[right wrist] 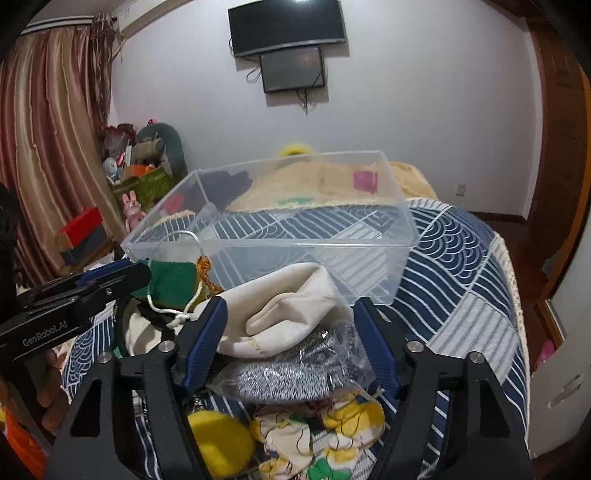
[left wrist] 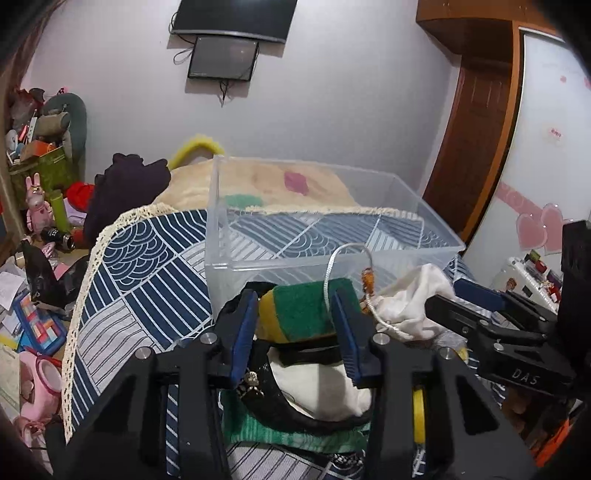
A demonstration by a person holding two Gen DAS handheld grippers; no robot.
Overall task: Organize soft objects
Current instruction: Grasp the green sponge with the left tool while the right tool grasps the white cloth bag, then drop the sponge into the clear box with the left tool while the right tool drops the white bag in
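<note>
With our left tool (left wrist: 295,314) clamped on the green-and-yellow sponge (left wrist: 303,310) just before the clear bin (left wrist: 221,254) and our right tool (right wrist: 288,332) open around the cream cloth (right wrist: 284,310), we risk the silver cord (left wrist: 347,251) snagging.

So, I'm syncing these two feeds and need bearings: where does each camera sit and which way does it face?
Left wrist: on the left gripper, facing along its fingers toward the clear bin; its fingers flank a green-yellow sponge; right gripper enters at right.
Right wrist: on the right gripper, facing the clear bin; a white cloth lies between its fingers; left gripper enters at left.
Shared: bin, patterned cover, wall screens.
</note>
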